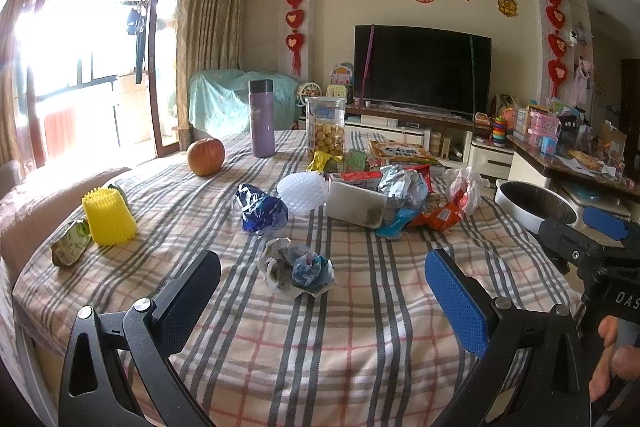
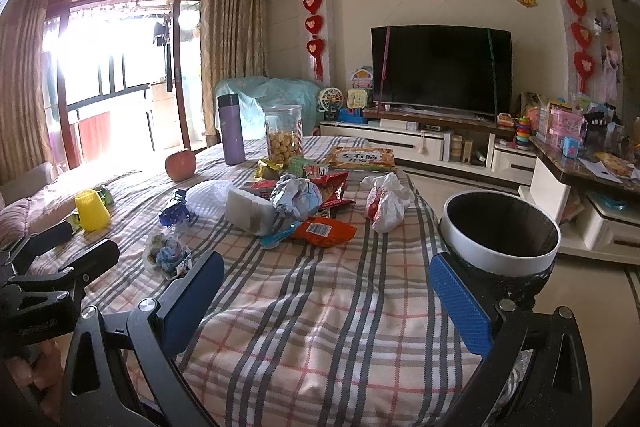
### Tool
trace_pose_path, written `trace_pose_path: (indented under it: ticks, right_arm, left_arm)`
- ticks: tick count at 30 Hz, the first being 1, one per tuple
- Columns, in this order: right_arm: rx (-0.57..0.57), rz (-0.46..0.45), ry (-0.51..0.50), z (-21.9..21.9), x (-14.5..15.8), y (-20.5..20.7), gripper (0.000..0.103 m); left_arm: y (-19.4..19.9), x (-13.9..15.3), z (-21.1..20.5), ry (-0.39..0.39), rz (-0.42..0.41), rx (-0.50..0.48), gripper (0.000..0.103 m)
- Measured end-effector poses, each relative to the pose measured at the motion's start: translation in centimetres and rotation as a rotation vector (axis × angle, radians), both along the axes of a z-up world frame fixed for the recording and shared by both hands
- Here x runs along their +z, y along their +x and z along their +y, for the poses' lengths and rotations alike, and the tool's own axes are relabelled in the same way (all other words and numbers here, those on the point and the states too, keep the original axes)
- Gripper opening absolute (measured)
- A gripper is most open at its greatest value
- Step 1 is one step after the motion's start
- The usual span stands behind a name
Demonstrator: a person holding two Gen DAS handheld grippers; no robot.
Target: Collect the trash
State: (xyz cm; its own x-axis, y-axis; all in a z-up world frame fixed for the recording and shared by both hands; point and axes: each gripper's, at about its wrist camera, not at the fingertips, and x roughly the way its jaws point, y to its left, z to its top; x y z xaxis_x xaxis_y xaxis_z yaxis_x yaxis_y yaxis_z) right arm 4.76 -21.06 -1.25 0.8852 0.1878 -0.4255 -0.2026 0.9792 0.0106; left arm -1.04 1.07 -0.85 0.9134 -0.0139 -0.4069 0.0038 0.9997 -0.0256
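Note:
Trash lies on a plaid tablecloth (image 1: 360,327). A crumpled white and blue wrapper (image 1: 296,269) sits just ahead of my open, empty left gripper (image 1: 322,291); it also shows in the right wrist view (image 2: 168,255). Further back are a blue foil wrapper (image 1: 260,209), white foam net (image 1: 302,193), white foam block (image 1: 354,205), crumpled paper ball (image 1: 402,185), orange snack bag (image 2: 324,231) and knotted white bag (image 2: 386,205). A yellow foam net (image 1: 108,215) and a green wrapper (image 1: 70,247) lie left. My right gripper (image 2: 326,295) is open and empty over bare cloth. A white-rimmed bin (image 2: 502,231) stands right of the table.
An apple (image 1: 206,157), a purple flask (image 1: 262,119), a biscuit jar (image 1: 325,127) and a game box (image 1: 402,153) stand at the table's far side. The right gripper's body (image 1: 592,247) shows at the right of the left wrist view. TV and cabinets lie beyond.

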Motion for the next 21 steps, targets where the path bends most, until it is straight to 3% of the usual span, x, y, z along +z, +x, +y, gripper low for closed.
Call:
trace_pose_path:
  ticks: [9, 21]
  right_arm:
    - [0.024, 0.06, 0.03, 0.0, -1.0, 1.8, 0.103]
    - [0.038, 0.157, 0.039, -0.1, -2.0, 7.0, 0.103]
  left_arm:
    - [1.7, -0.9, 1.1, -0.019, 0.055, 0.012, 0.102]
    - [7.3, -2.6, 3.4, -0.05, 0.182, 0.025, 0.102]
